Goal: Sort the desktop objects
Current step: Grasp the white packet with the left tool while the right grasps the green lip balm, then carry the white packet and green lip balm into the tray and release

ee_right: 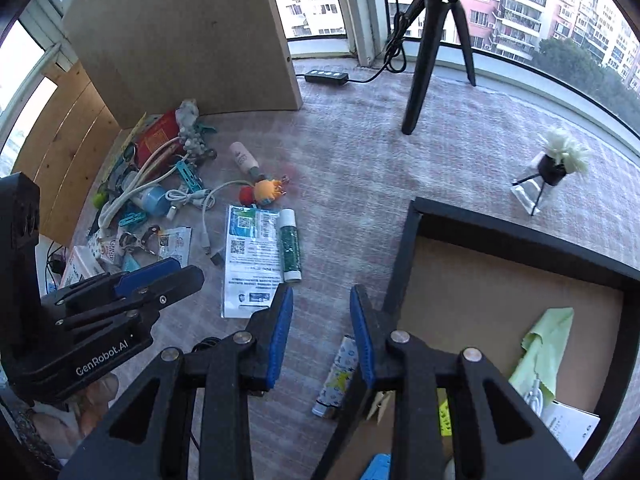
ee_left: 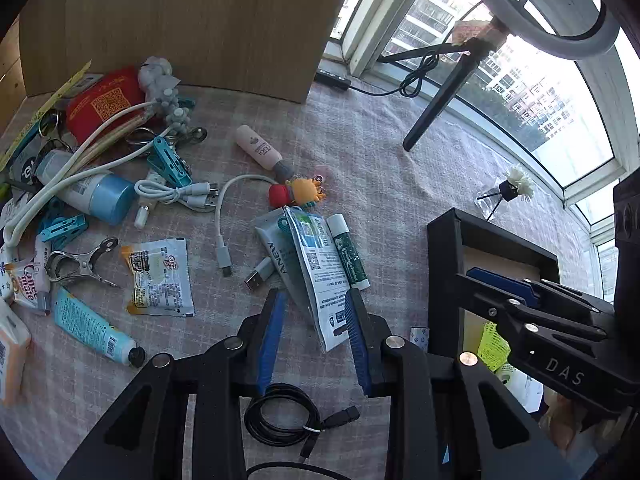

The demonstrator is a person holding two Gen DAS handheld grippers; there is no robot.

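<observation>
— So both tools were empty then? The left gripper [ee_left: 316,300] had its blue pads parted, with only the lower end of the flat white printed sachet [ee_left: 322,280] showing between them, seemingly untouched; the right gripper [ee_right: 322,300] stood parted over bare checked tablecloth [ee_right: 360,152].

— Agreed. The unsorted pile lay to the left, well apart from the black-rimmed tray with the cardboard floor [ee_right: 416,248], which already held a pale green cloth [ee_right: 546,344].

— My worry was the sachet. It overlapped a grey squeeze tube [ee_left: 274,256] and lay just beside the green-and-white lip balm stick [ee_left: 346,252]. A careless pinch could have dragged all three, or rolled the stick away.

— And a thin flat packet might have slipped from the pads, I reckoned.

— Also the coiled black cable [ee_left: 282,412] sat right under the left tool; it could have snagged. The two tools stood close, too, so a bump seemed possible.
</observation>
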